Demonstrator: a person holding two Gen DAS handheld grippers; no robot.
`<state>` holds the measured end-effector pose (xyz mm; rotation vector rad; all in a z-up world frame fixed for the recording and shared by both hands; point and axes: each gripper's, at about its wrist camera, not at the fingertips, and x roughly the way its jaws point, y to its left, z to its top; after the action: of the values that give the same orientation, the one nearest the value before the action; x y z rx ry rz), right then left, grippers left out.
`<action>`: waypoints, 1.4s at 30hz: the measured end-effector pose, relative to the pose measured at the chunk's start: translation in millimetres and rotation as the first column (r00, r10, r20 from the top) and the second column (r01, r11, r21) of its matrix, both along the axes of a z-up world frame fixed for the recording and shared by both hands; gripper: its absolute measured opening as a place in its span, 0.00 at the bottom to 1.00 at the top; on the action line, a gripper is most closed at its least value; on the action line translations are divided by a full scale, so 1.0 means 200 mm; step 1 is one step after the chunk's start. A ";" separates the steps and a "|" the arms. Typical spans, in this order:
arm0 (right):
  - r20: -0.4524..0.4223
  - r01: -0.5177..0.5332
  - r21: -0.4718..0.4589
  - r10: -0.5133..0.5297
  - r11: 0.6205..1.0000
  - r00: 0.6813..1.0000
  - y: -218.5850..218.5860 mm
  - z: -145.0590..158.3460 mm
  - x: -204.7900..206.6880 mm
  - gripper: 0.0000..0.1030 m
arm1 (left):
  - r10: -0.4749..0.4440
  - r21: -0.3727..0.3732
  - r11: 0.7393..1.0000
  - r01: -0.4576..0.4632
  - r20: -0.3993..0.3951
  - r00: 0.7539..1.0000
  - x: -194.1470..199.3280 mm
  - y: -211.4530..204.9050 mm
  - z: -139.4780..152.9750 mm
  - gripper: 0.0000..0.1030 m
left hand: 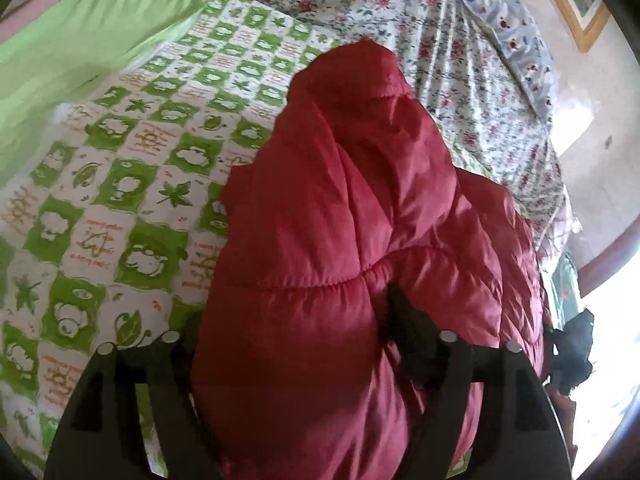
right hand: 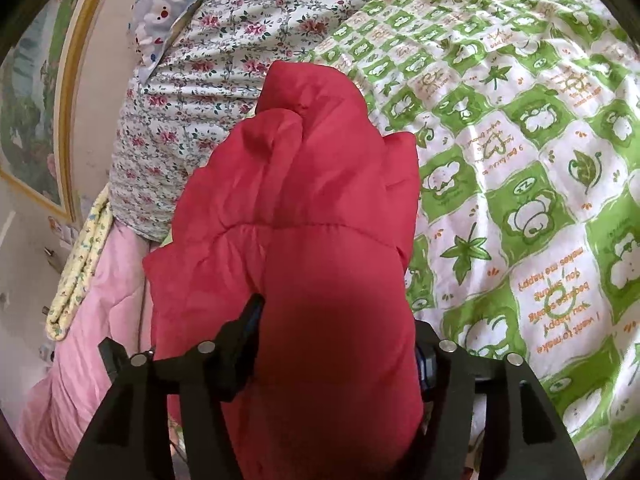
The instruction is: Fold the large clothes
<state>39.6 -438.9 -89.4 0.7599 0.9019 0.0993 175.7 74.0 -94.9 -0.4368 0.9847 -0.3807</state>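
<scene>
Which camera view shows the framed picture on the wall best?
The right wrist view: the gold-framed wall picture fills its left edge, with the painted greenery and one long frame side visible. The left wrist view shows only a small corner of the frame at top right.

You have a puffy red quilted jacket bunched in thick folds, draped over the green-checked bedspread.
</scene>
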 end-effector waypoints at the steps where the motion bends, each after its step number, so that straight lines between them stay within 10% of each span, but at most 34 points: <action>1: -0.004 0.004 -0.013 -0.004 1.000 1.000 0.00 0.01 0.00 0.69 | 0.021 0.020 1.000 -0.021 0.002 1.000 -0.01 0.01 0.01 0.80; 13: 0.023 0.073 -0.227 -0.069 0.971 0.997 0.04 0.23 -0.07 0.76 | 0.213 0.164 0.960 -0.229 0.110 0.971 -0.14 0.11 0.23 0.88; 24: 0.151 0.032 -0.472 0.045 0.881 0.988 0.37 0.51 -0.14 0.76 | 0.025 0.203 0.977 -0.059 0.164 0.986 -0.24 -0.14 0.41 0.88; 34: 0.046 -0.200 -0.532 0.264 0.823 0.963 0.75 0.41 0.02 0.76 | -0.164 0.254 0.959 0.122 0.152 0.975 -0.31 -0.46 0.44 0.88; 42: -0.069 -0.246 -0.603 0.258 0.759 0.964 0.81 0.24 0.27 0.76 | -0.113 0.394 0.917 0.064 0.102 0.988 -0.06 -0.56 0.28 0.89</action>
<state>93.6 -277.8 -40.5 0.0263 0.9433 0.0469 162.8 -37.7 -39.3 -0.0050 0.9341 -0.2792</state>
